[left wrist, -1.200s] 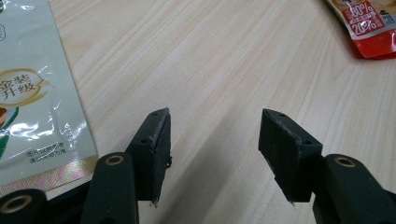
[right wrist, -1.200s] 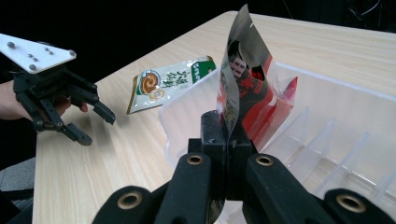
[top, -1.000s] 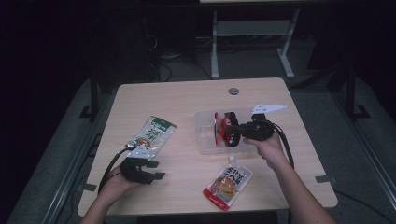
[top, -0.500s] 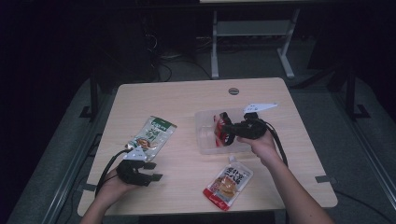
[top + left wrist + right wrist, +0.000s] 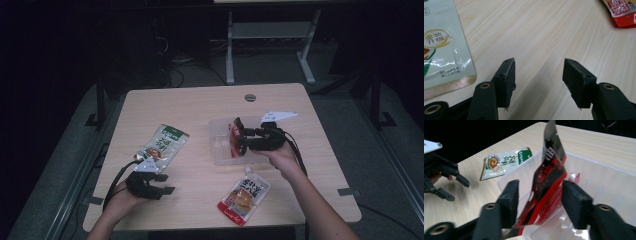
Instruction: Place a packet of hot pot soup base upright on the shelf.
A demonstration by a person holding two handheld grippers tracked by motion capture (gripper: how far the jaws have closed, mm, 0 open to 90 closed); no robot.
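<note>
Over the clear tub (image 5: 222,145), the right gripper (image 5: 540,202) has just been opening its jaws; the red-black packet (image 5: 547,182) stands between them (pads apart from it). The left gripper (image 5: 537,80) hangs half-open, empty, above the desk (image 5: 200,107).

Red-and-black packet (image 5: 549,180) is showing in the clear tub (image 5: 220,150), a pale green-and-white pouch (image 5: 165,141) and a red-orange pouch (image 5: 243,195) are lying on the light woodgrain table (image 5: 200,105).
</note>
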